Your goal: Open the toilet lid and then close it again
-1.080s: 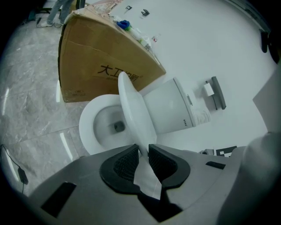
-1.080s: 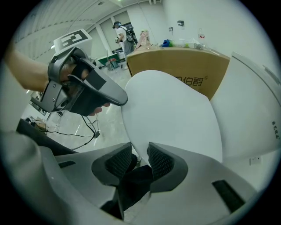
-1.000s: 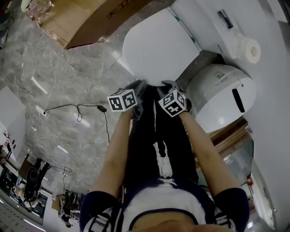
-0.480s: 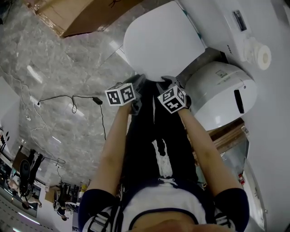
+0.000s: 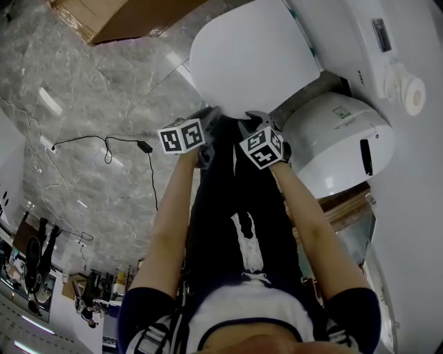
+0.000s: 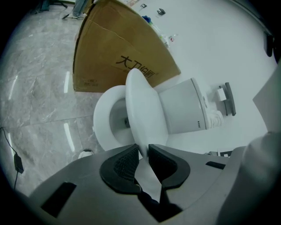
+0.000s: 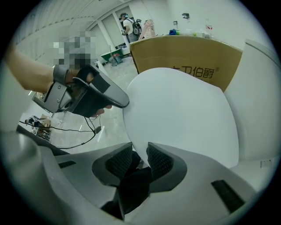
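Shifted a little up the head view since a second ago, both grippers ride with the white toilet lid (image 5: 252, 59), which now shows broader, while the cardboard box (image 5: 131, 17) at far left has slid further past the top edge, most of it cut off. Marbled floor (image 5: 83, 90) lies open on the left, crossed only by a black cable ending in a plug (image 5: 144, 146). Next comes the left gripper (image 6: 143, 150), its jaws clamped on the lid's near rim; its own view sees the lid edge-on and tilted partly up, with the seat and bowl (image 6: 105, 121) uncovered to the left and the tank (image 6: 182, 107) behind. From above, the lid hides the bowl entirely, and the marker cubes cover both sets of fingertips. Just right of it, the right gripper (image 7: 140, 151) likewise pinches the rim, which fills the narrow gap at its pad tips over dark trousers (image 5: 228, 207). Room tightens on the right: a white domed bin (image 5: 332, 148) stands close beside the toilet, its near side hidden behind the right forearm, and a paper roll (image 5: 414, 95) sits far right.
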Available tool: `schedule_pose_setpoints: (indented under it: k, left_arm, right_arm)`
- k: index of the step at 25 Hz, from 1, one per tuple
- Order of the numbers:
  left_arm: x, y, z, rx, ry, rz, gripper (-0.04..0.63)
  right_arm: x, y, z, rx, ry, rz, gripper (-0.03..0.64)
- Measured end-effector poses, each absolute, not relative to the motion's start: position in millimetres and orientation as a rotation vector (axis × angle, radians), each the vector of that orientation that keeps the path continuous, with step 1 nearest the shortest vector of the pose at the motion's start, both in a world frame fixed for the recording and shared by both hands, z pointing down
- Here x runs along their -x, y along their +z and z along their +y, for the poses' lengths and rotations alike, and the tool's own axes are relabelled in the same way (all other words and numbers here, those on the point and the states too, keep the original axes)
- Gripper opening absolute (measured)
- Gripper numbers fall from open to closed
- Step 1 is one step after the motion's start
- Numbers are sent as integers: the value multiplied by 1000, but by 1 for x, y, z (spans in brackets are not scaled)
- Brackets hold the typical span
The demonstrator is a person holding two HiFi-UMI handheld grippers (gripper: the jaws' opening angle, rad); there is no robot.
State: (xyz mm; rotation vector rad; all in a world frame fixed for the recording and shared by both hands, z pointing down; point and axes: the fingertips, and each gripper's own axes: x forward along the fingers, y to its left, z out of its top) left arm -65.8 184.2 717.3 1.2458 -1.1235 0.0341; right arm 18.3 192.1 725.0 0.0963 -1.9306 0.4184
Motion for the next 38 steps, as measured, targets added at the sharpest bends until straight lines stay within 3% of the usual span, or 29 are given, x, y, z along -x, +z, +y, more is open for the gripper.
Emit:
schedule_pose_setpoints:
  k: [38]
  left_arm:
    - [79, 813, 200, -1141, 29, -1129, 84]
  right_arm:
    - [-8, 806, 202, -23, 430, -1839, 54]
